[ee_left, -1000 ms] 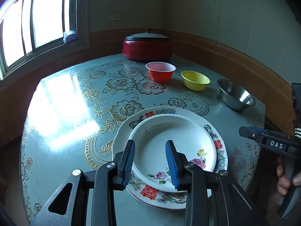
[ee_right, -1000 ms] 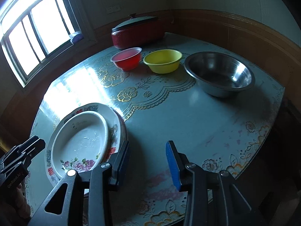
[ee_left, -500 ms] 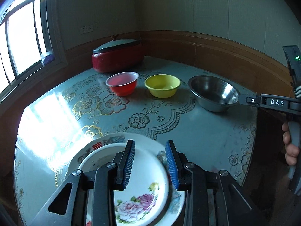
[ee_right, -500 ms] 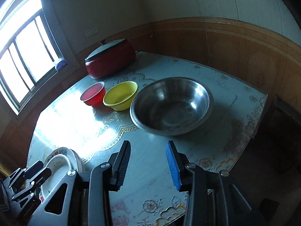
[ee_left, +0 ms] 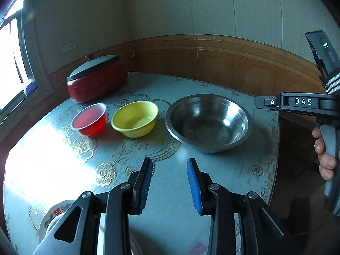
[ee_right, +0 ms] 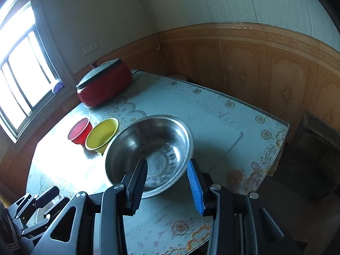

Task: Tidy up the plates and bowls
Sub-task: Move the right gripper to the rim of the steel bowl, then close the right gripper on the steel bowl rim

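Note:
A steel bowl (ee_left: 208, 123) stands on the table next to a yellow bowl (ee_left: 135, 119) and a red bowl (ee_left: 90, 120). My left gripper (ee_left: 170, 180) is open and empty above the table, short of the bowls. The stacked floral plates (ee_left: 53, 214) peek out under its left finger. My right gripper (ee_right: 166, 182) is open over the near rim of the steel bowl (ee_right: 148, 148), with the rim between the fingers, not touching as far as I can tell. The yellow bowl (ee_right: 102, 137) and the red bowl (ee_right: 79, 130) stand to its left. The right gripper also shows in the left wrist view (ee_left: 269, 102).
A red lidded pot (ee_left: 95, 80) stands at the table's far side by the window. The table (ee_right: 233, 127) has its edge close on the right, beside wooden wall panelling. The left gripper (ee_right: 36, 210) shows at the lower left of the right wrist view.
Both grippers have swung right, away from the plates. The left one now faces the bowls. The right one has closed in on the steel bowl, now over its near rim.

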`<state>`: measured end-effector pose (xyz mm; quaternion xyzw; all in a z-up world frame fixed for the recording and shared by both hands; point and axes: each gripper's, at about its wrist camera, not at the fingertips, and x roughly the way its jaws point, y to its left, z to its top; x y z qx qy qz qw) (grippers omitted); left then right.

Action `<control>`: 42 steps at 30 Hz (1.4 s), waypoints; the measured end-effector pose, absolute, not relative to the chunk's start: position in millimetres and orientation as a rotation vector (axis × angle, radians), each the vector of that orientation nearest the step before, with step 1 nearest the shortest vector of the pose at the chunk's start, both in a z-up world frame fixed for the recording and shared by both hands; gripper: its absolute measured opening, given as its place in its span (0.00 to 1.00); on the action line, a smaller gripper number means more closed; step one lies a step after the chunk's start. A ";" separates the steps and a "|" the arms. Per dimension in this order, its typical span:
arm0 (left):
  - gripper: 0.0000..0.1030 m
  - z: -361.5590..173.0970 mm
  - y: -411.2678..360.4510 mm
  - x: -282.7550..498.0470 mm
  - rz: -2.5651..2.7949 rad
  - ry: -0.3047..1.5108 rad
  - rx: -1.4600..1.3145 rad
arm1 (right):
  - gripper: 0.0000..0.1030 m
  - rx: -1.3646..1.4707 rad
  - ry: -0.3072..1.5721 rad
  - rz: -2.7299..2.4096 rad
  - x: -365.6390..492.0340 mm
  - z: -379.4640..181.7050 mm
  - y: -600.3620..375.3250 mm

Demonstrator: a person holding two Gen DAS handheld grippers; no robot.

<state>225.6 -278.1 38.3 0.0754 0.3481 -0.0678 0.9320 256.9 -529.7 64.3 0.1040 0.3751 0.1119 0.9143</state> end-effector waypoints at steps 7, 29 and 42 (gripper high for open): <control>0.33 34.2 -295.5 252.7 -0.138 0.731 0.148 | 0.38 0.216 0.783 0.239 284.6 61.8 -546.3; 0.33 17.6 -308.3 297.0 -0.063 0.795 0.109 | 0.38 0.221 0.873 0.347 347.1 36.7 -552.6; 0.33 11.9 -307.7 311.3 -0.052 0.818 0.084 | 0.38 0.220 0.923 0.393 363.0 20.8 -545.0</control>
